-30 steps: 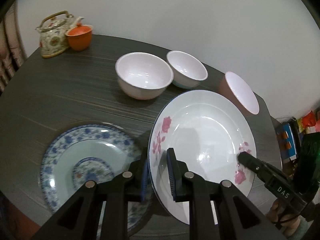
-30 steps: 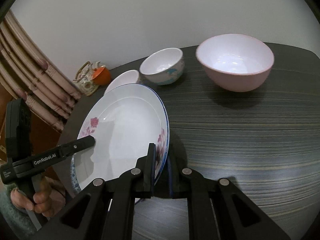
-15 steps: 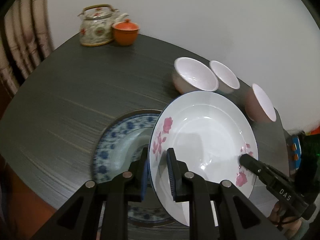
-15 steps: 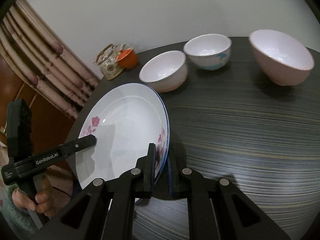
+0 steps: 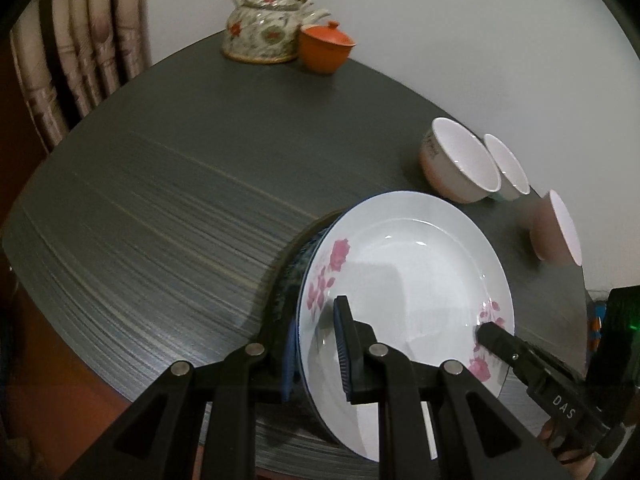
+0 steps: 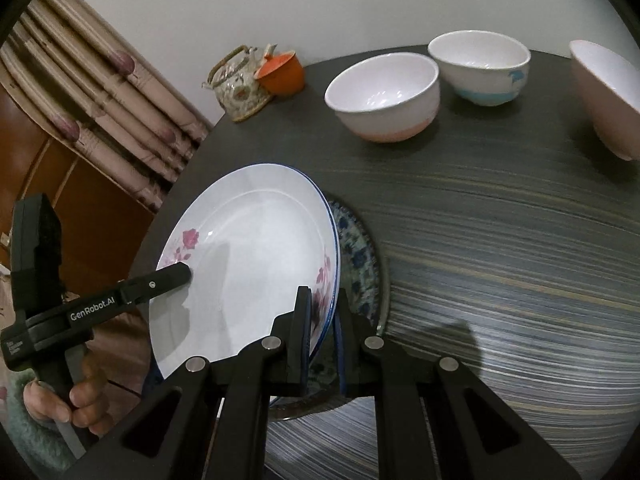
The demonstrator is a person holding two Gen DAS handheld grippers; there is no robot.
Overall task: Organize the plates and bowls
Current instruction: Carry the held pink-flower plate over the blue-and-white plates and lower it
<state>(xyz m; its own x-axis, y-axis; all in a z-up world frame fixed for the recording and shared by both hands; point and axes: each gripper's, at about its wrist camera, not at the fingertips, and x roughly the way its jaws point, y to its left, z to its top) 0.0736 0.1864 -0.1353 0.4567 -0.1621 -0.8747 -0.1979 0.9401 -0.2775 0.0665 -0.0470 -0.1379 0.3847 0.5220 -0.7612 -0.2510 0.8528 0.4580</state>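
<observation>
Surface [image 5: 160, 208]: dark, streaked wood grain, rounded edge, wide bare stretch left of the white plate.
Left gripper [image 5: 316, 350]: clamped on the white plate's left rim.
White plate [image 5: 404, 280]: glossy, pink roses, tilted over the blue-patterned plate [image 6: 356, 256].
Right gripper [image 6: 322, 332]: pinching the white plate's right rim.
Bowls [image 6: 384, 96]: three, smooth, beyond the white plate.
</observation>
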